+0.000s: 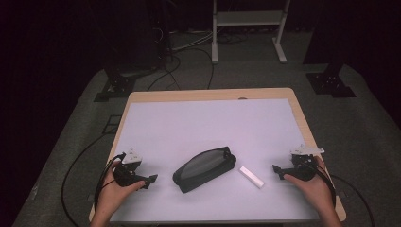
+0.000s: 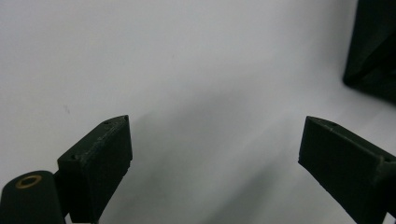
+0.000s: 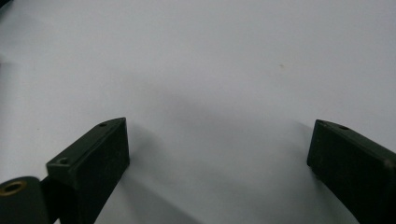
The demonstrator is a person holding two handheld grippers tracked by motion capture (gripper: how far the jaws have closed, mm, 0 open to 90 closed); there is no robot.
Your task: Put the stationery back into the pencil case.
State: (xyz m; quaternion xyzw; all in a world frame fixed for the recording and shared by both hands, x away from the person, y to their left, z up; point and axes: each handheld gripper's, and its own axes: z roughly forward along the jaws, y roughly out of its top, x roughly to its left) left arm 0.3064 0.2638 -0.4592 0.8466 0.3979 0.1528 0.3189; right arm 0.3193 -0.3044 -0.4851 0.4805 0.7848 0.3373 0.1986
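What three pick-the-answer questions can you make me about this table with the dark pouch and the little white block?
1. Where does the small white rectangular block lie?
A. right of the dark grey zipped fabric pouch
B. on top of the pouch
C. at the table's far edge

2. How many loose things lie on the white sheet covering the wooden table?
A. one
B. two
C. four

3. How do the jaws of the left gripper stand?
A. shut on the block
B. shut on the pouch
C. open, nothing between them

Answers: 1 A, the high view shows the block just right of the pouch. 2 B, pouch and block. 3 C, the left gripper view shows bare white sheet between the jaws.
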